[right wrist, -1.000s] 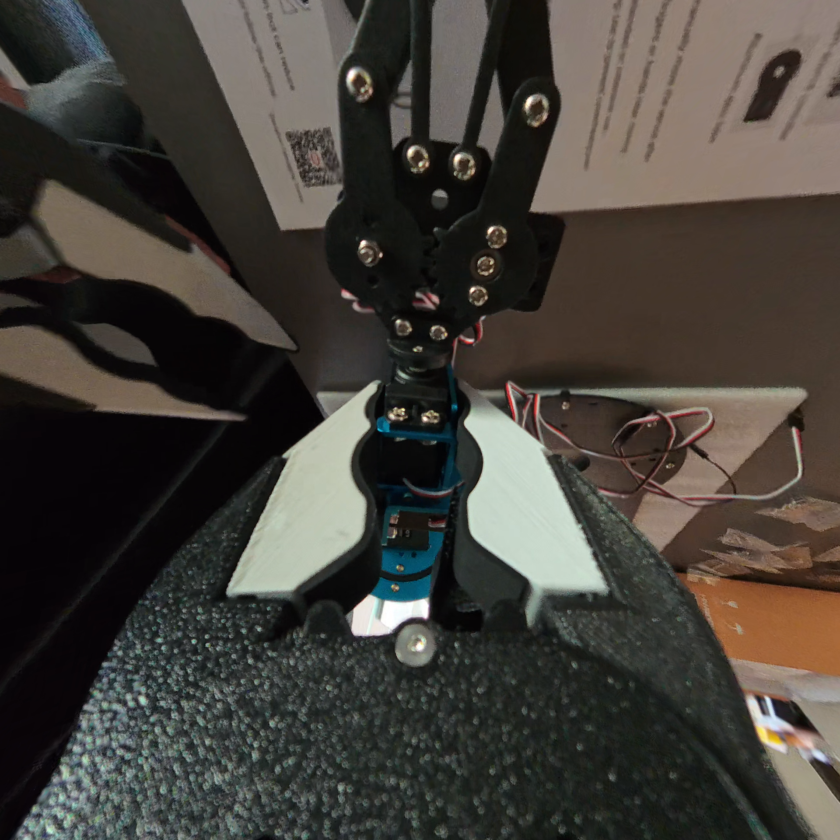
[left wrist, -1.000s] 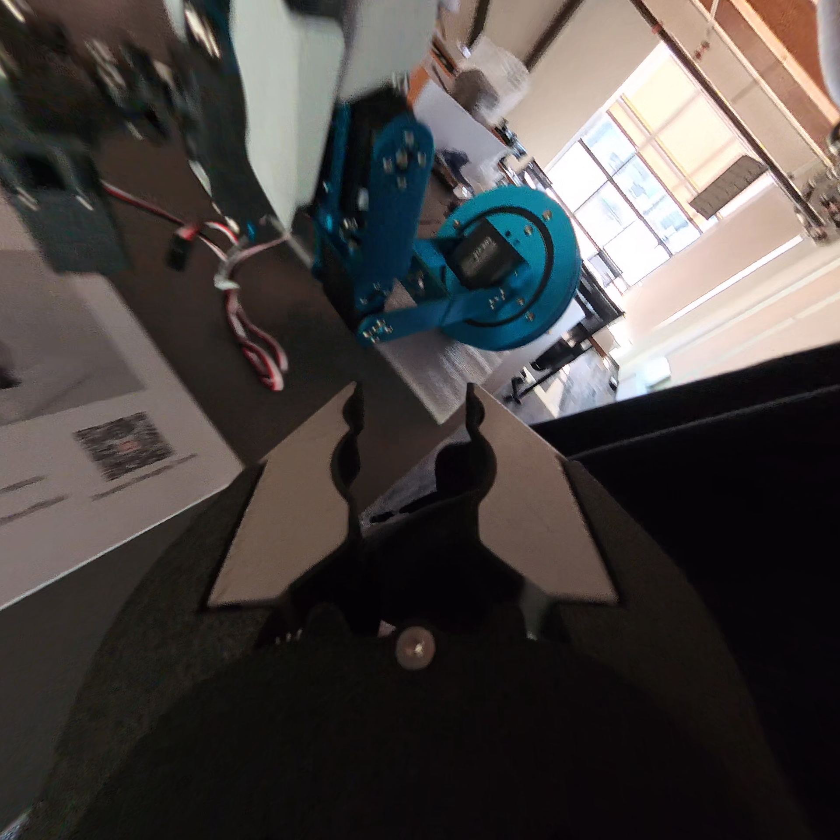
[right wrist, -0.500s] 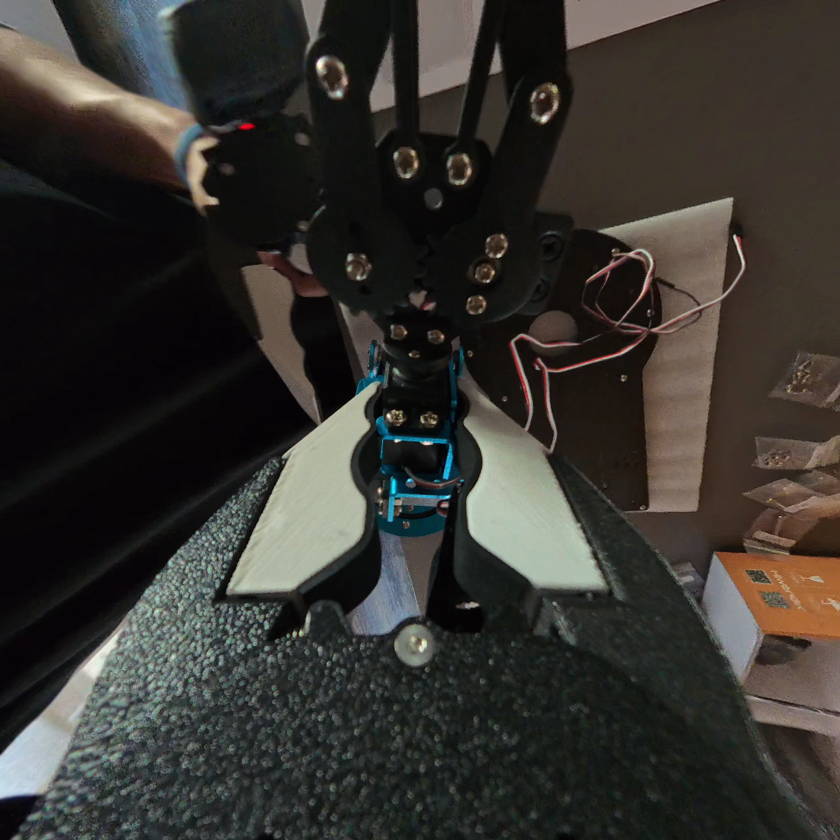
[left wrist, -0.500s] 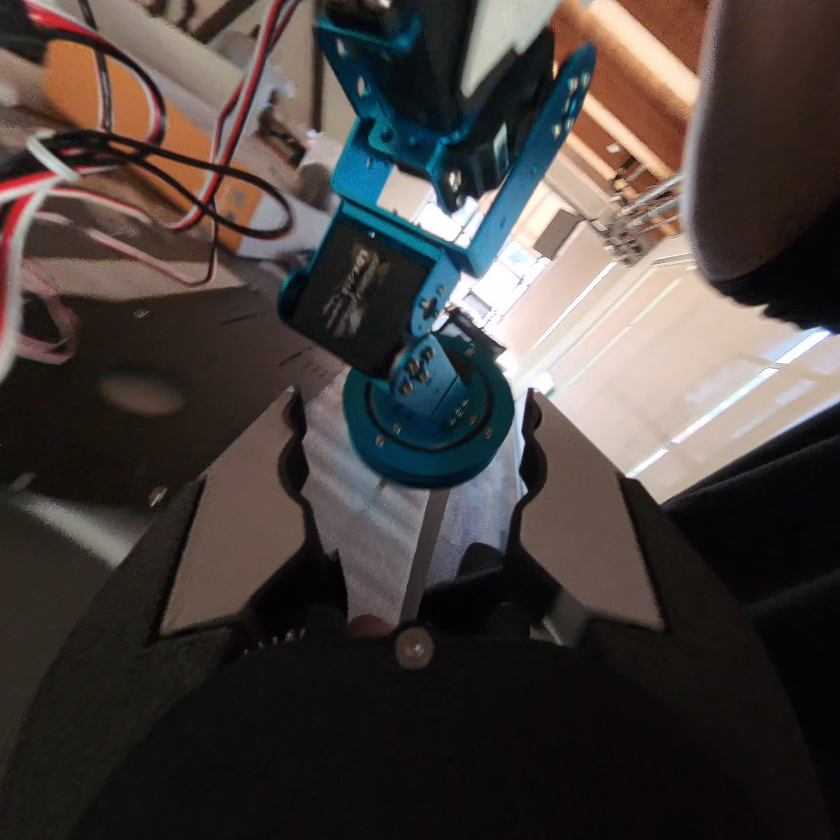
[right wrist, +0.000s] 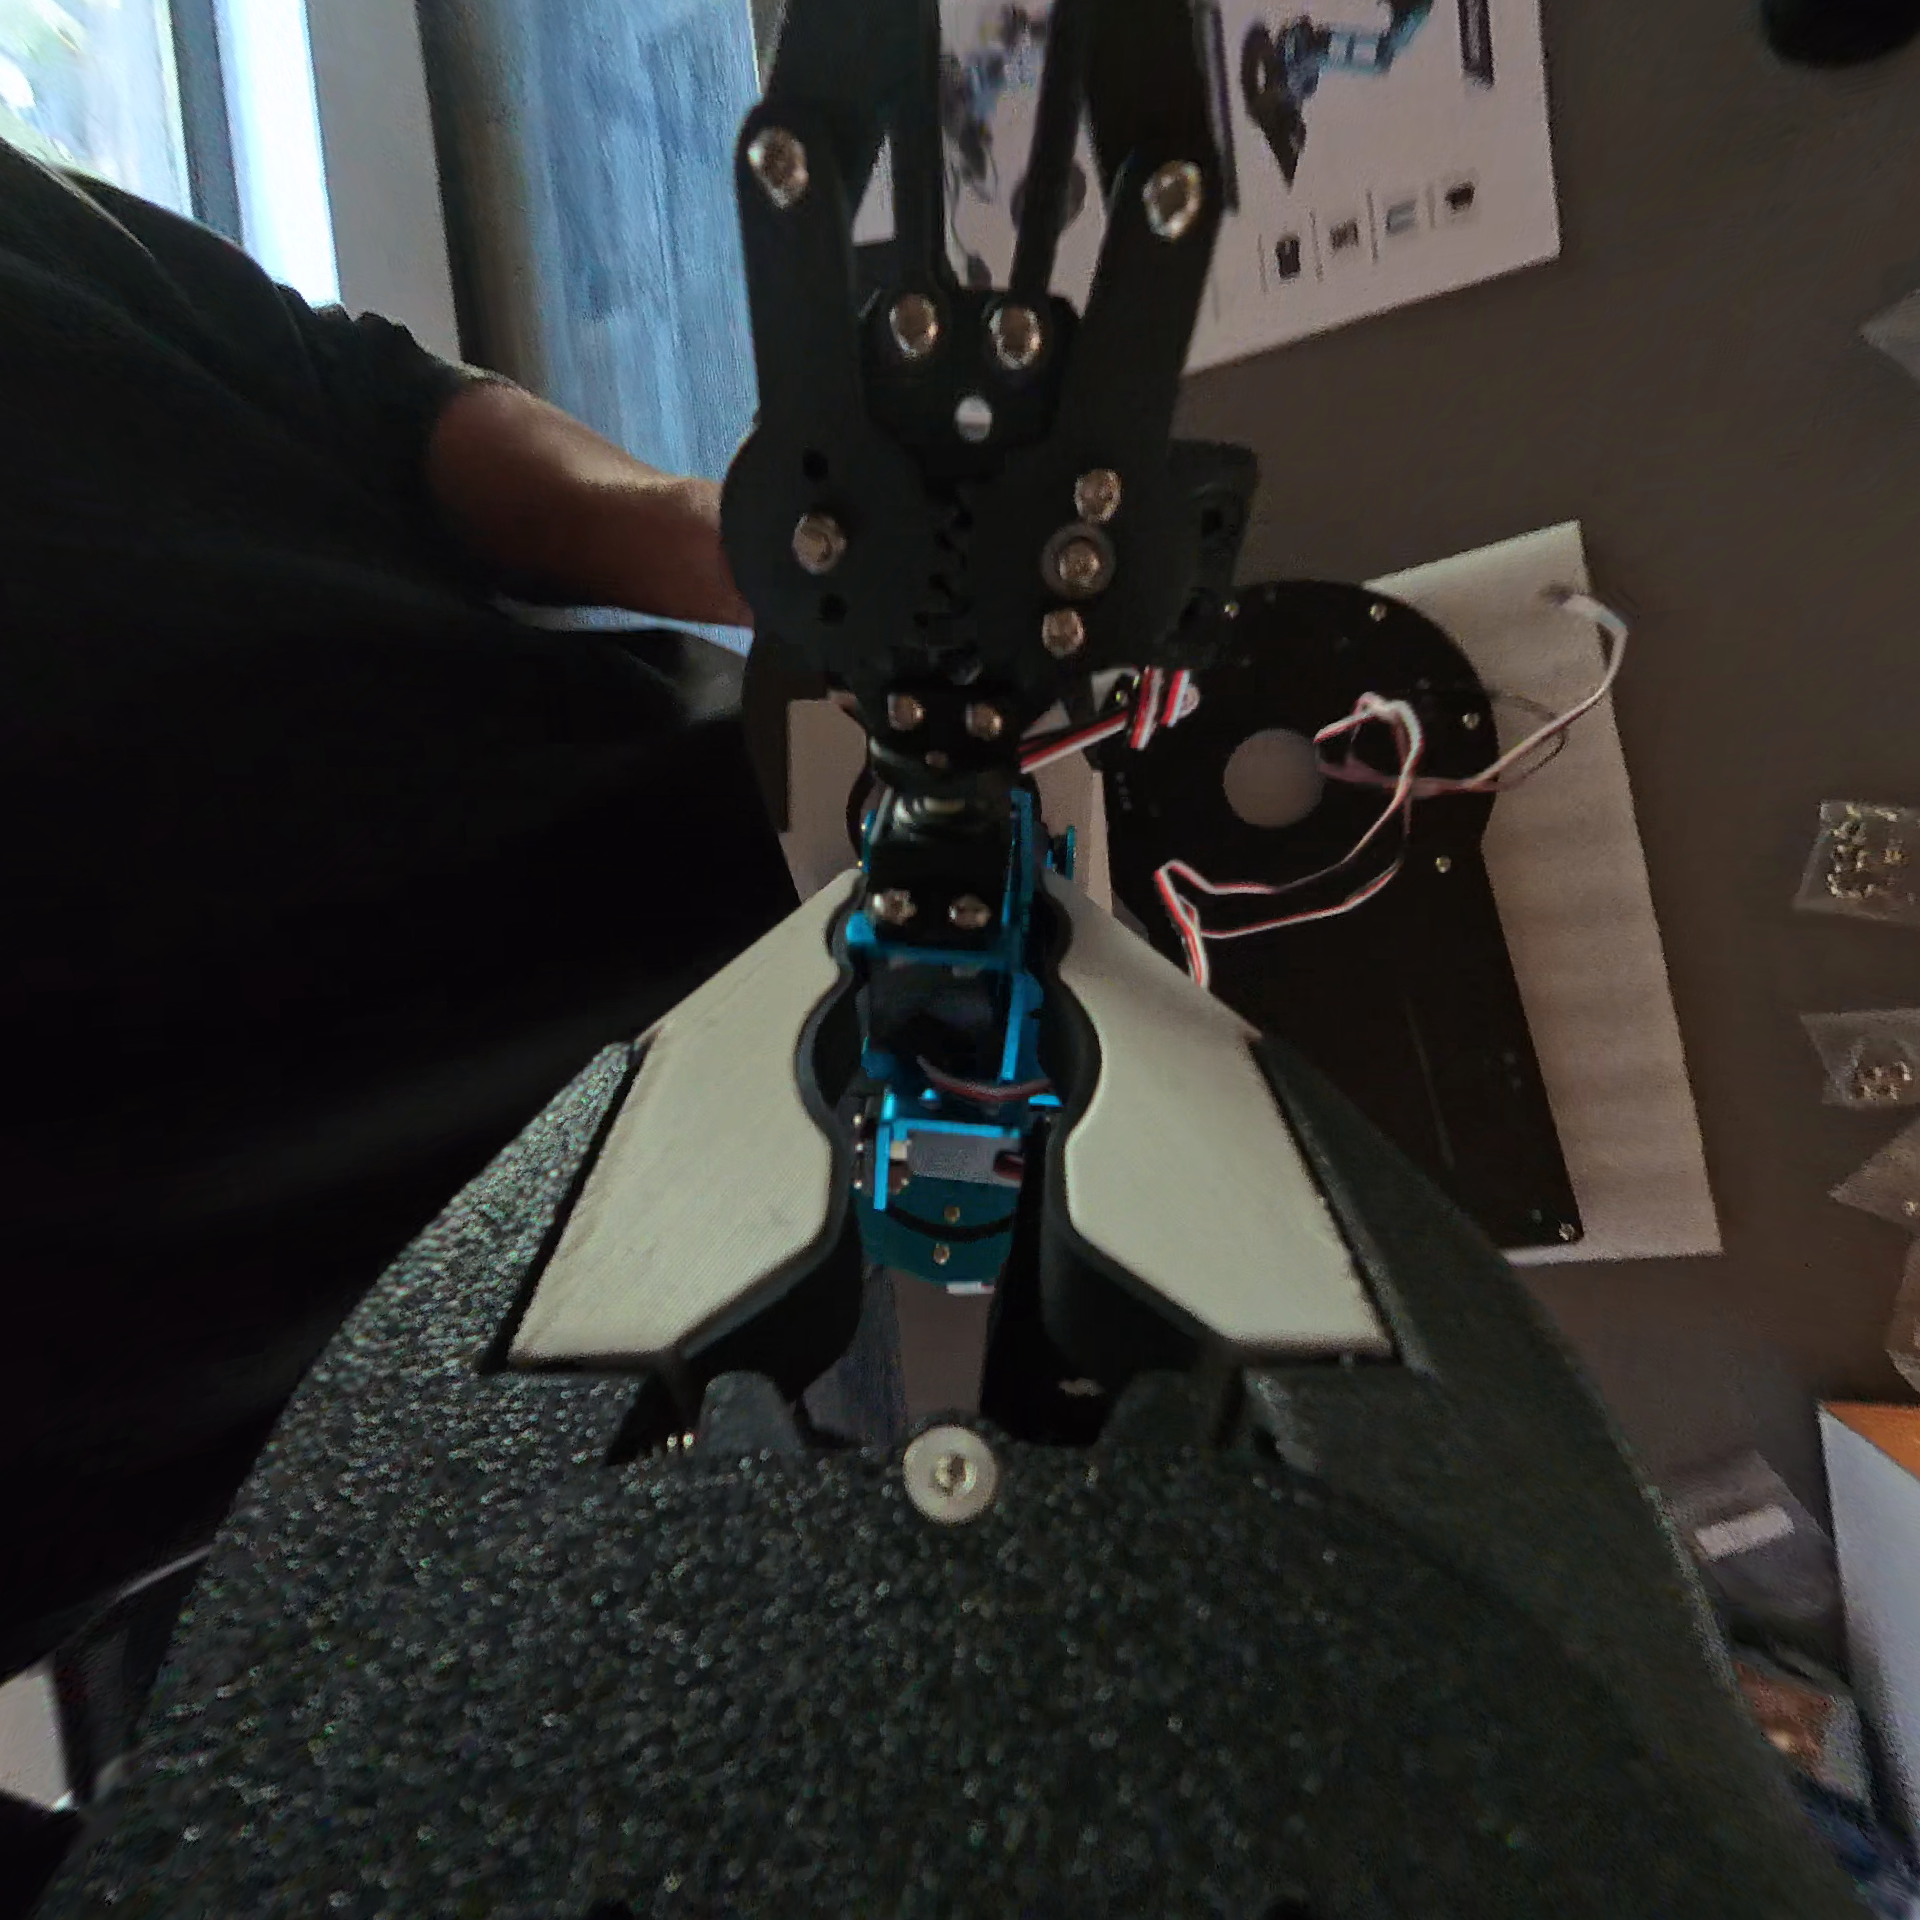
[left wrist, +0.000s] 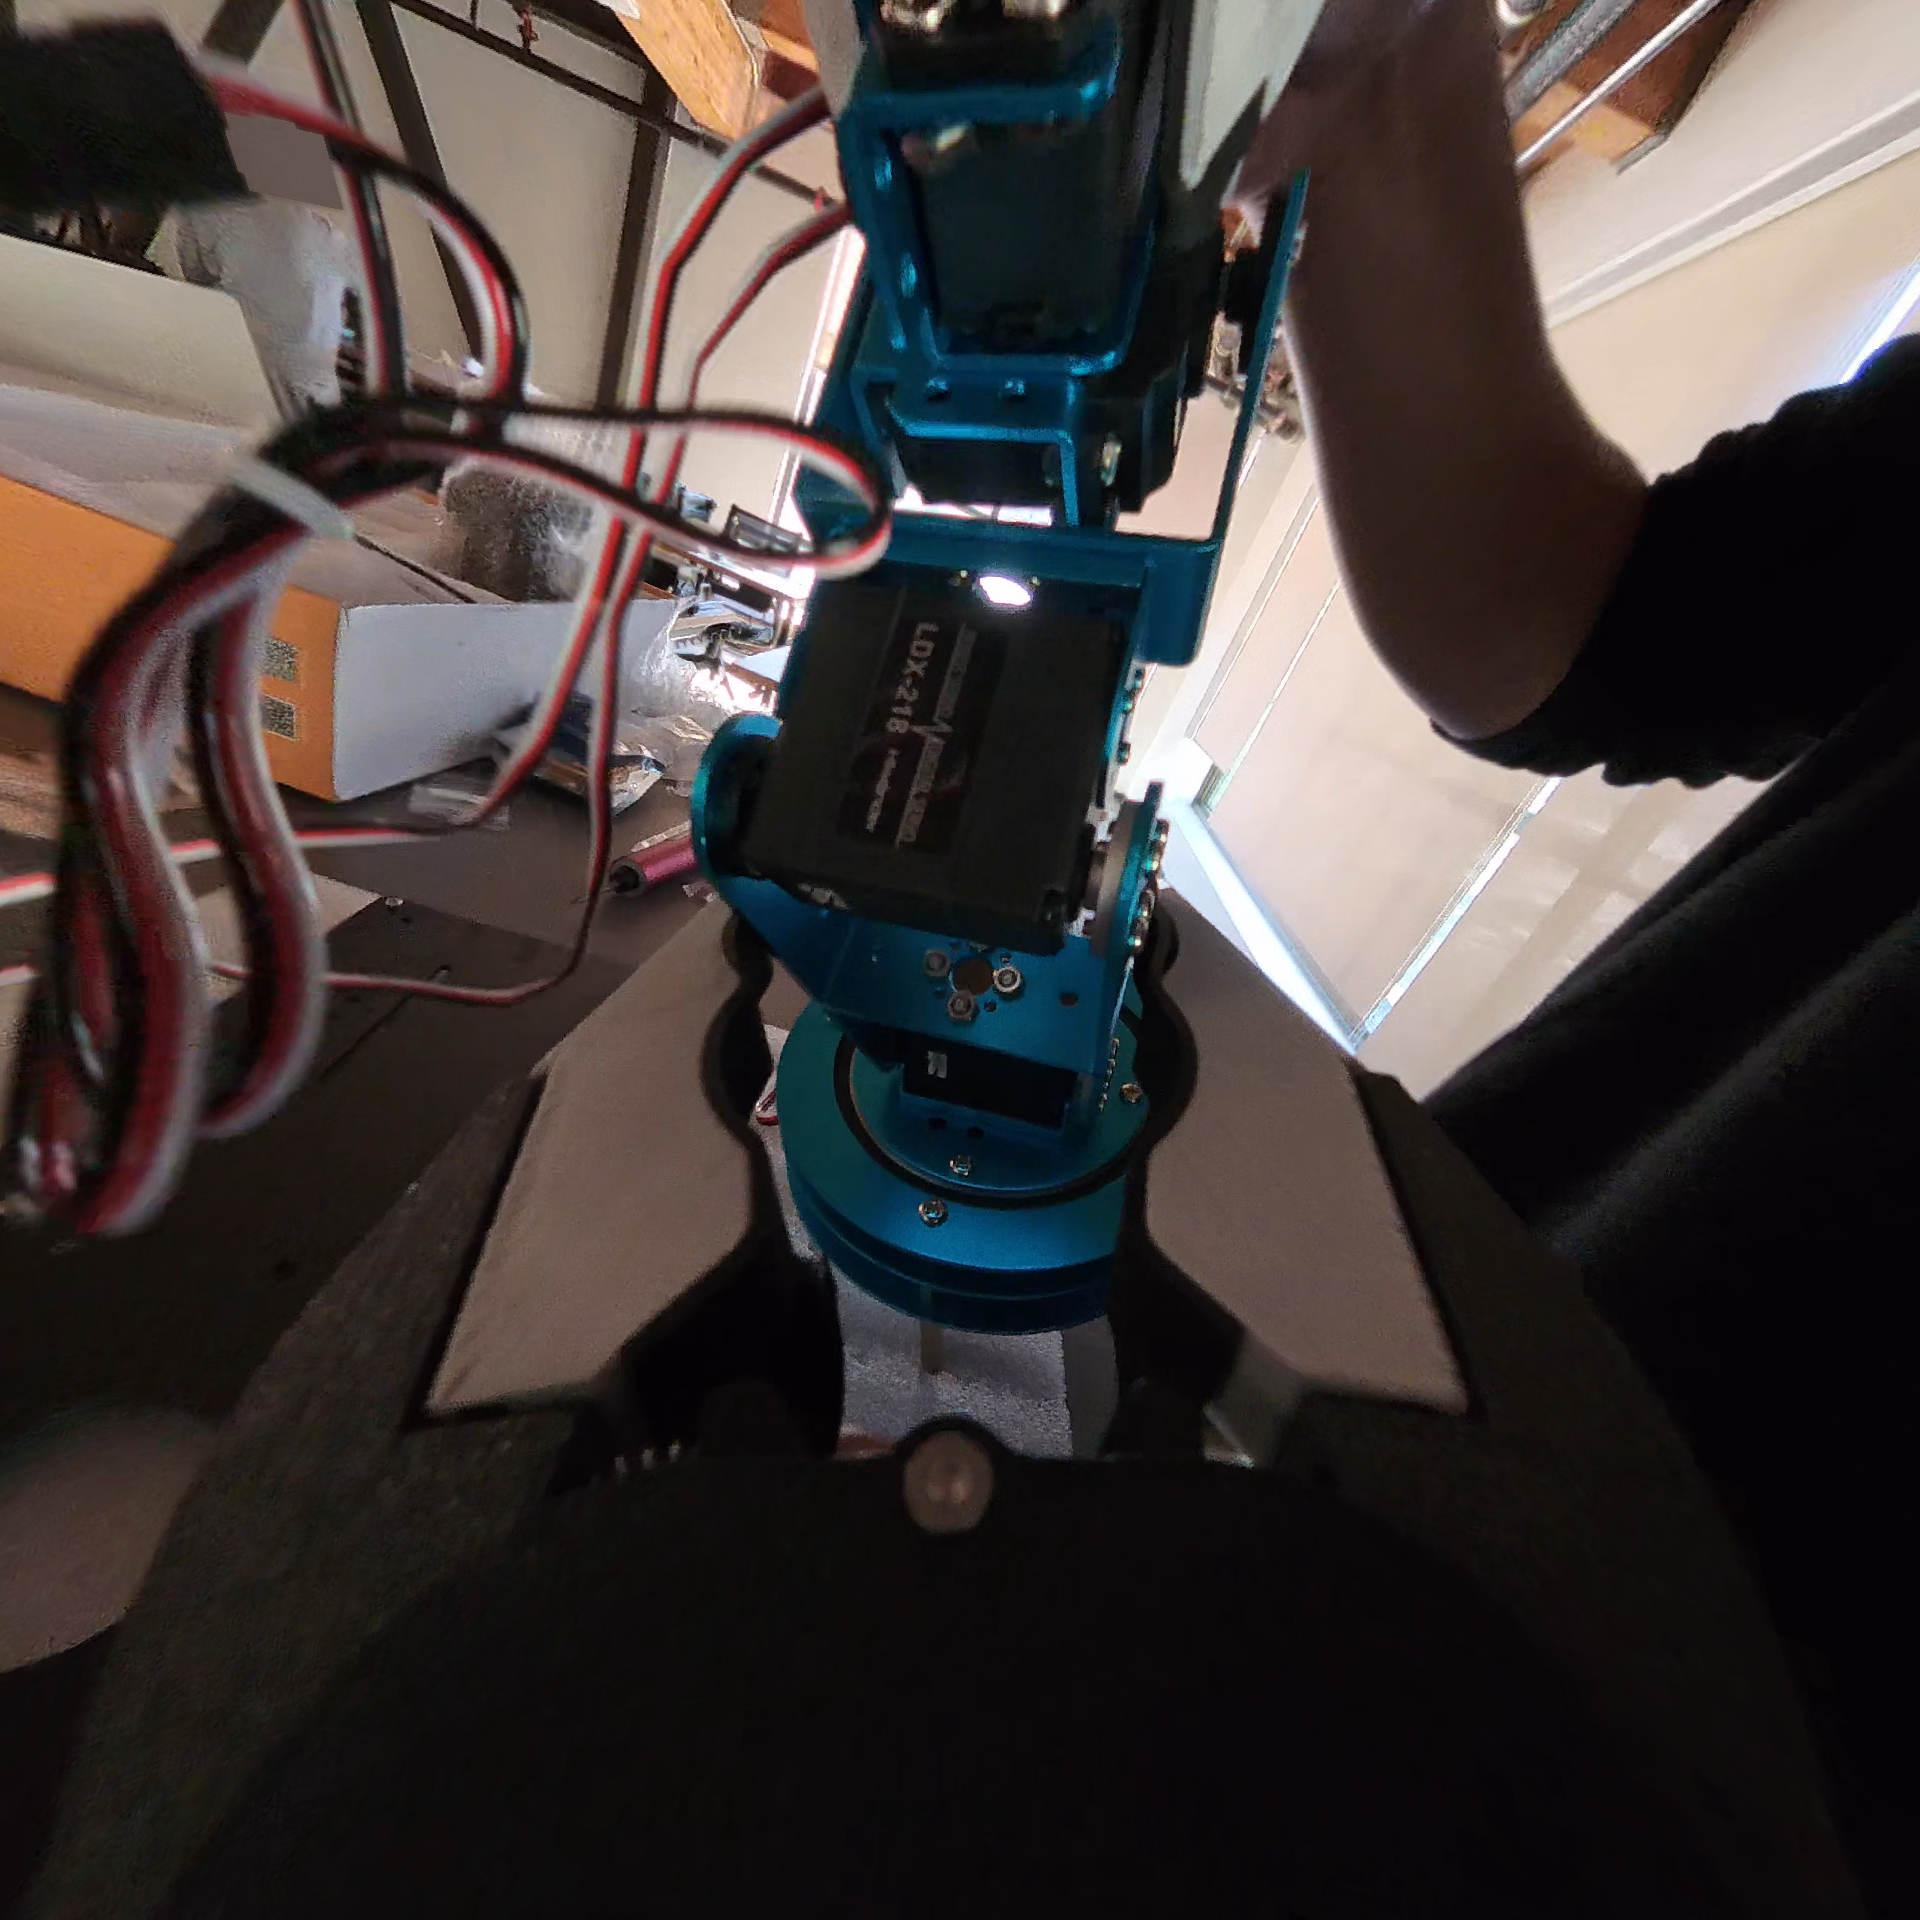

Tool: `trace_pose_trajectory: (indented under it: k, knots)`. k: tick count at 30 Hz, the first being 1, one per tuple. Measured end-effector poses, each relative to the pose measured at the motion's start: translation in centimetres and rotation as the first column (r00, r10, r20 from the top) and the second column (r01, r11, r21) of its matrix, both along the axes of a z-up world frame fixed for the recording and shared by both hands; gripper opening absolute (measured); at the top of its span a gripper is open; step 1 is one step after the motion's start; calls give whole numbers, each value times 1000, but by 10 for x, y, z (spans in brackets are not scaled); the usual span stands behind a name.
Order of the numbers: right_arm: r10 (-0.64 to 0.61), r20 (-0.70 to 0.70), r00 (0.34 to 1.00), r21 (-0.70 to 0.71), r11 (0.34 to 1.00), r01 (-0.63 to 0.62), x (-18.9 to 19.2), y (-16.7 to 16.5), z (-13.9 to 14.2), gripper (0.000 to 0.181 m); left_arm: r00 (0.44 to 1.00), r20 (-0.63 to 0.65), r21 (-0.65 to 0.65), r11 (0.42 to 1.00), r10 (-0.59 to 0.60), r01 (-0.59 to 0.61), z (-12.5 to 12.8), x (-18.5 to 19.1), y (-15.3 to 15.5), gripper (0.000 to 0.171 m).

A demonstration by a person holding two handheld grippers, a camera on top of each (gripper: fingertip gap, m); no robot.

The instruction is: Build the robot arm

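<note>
**Both claws on the small blue robot arm**

Right claw (right wrist: 951, 914) pinched on the blue robot arm (right wrist: 940, 1049) just below its black pincer (right wrist: 961, 468), fingers tight against the blue frame. Left claw (left wrist: 951, 956) spread around the arm's round blue base (left wrist: 961, 1174); contact with the fingers impossible to tell. Arm upright over white foam (right wrist: 1600, 935), beside a black plate (right wrist: 1351, 935). Bundle of red, white and black wires (left wrist: 260, 727) dangling close on the left. Orange and white box (left wrist: 312, 665) farther back. Small bags of screws (right wrist: 1870, 873) off to the right edge.
</note>
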State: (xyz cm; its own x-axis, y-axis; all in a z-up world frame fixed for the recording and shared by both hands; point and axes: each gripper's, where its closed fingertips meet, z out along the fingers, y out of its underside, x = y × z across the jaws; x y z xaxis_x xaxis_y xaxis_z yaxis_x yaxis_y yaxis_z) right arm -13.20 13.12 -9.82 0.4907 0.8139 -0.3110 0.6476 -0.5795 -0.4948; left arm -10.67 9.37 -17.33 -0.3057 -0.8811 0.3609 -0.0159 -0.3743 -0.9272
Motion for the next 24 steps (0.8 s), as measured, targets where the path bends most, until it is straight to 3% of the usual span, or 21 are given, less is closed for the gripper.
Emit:
trace_pose_trajectory:
  k: [2,4,6,8,9,11,13,15,18,22,24]
  knots:
    - [-8,-80,997,36,999,11,0,-5,6,41,1000,-8,9,1000,0,1,0,-1,-1,69]
    - [-17,-170,985,78,996,30,4,-11,18,69,1000,-18,5,1000,2,-2,-1,-1,0,69]
    - [-60,-337,939,144,983,115,20,-19,46,72,1000,-20,3,1000,2,-2,-1,-2,1,69]
    - [-195,-512,837,144,940,308,59,-25,63,68,1000,-23,10,1000,-3,3,-1,-3,0,69]
    - [-283,-551,785,110,908,404,85,-32,54,66,1000,-22,16,1000,-8,8,0,-3,-2,69]
    - [-520,-503,691,-45,814,580,133,-48,-14,62,999,-30,38,999,-17,18,1,-1,-6,69]
    - [-654,-445,612,-343,755,558,128,-84,-90,66,999,-47,60,998,-19,22,1,1,-9,68]
    - [-730,-451,514,-507,683,525,106,-100,-129,71,998,-62,73,997,-19,24,1,2,-11,69]
    - [-753,-458,473,-624,651,432,77,-103,-147,79,997,-82,79,997,-14,20,1,2,-12,69]
    - [-753,-442,487,-724,620,302,60,-98,-149,54,995,-100,94,995,-9,19,0,-1,-13,69]
    - [-787,-401,468,-786,558,266,62,-96,-149,41,994,-109,91,996,7,3,0,-2,-11,69]
